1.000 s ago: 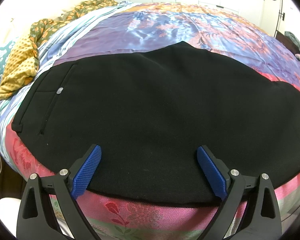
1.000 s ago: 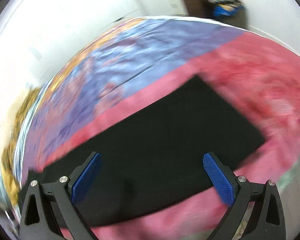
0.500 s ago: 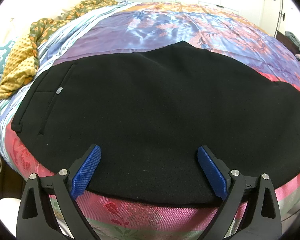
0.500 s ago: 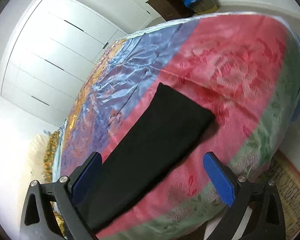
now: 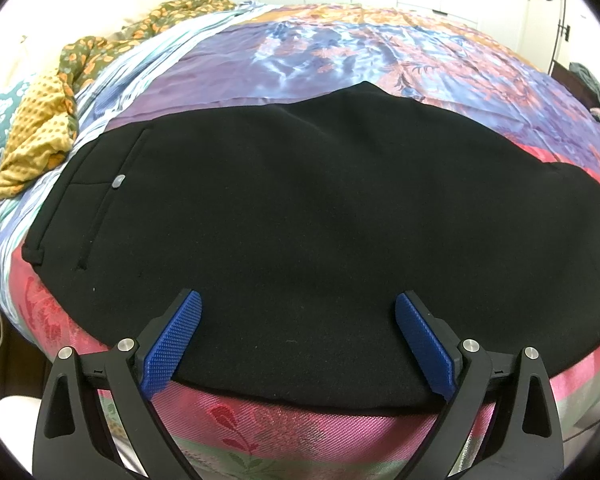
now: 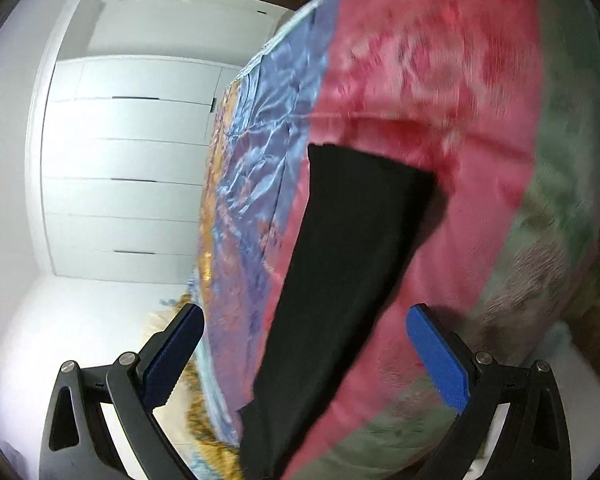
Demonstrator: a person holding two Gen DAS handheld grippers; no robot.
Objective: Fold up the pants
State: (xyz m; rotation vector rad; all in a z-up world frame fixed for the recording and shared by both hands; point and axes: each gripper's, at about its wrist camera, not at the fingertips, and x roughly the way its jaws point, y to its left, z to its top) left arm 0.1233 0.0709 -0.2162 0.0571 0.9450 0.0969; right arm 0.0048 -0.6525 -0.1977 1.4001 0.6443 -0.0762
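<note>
A bed took up most of both views, covered by a satin bedspread (image 5: 380, 52) in bands of orange, blue-purple, pink and green. Behind it stood white wardrobe doors (image 6: 128, 184), and a crumpled yellow and green patterned cloth (image 5: 44, 128) lay heaped at the bed's far left edge. The black pants (image 5: 320, 220) lay flat across the near side of the bedspread, waistband to the left, one leg (image 6: 340, 260) stretching away over the pink band, its hem end resting there. A small grey button (image 5: 118, 181) showed beside the pocket seam. No writing could be read. The left gripper (image 5: 298, 342) hovered over the pants' near edge, its blue pads (image 5: 172, 344) wide apart and empty. The right gripper (image 6: 304, 354), tilted sharply in a blurred view, also stood spread with nothing held.
</note>
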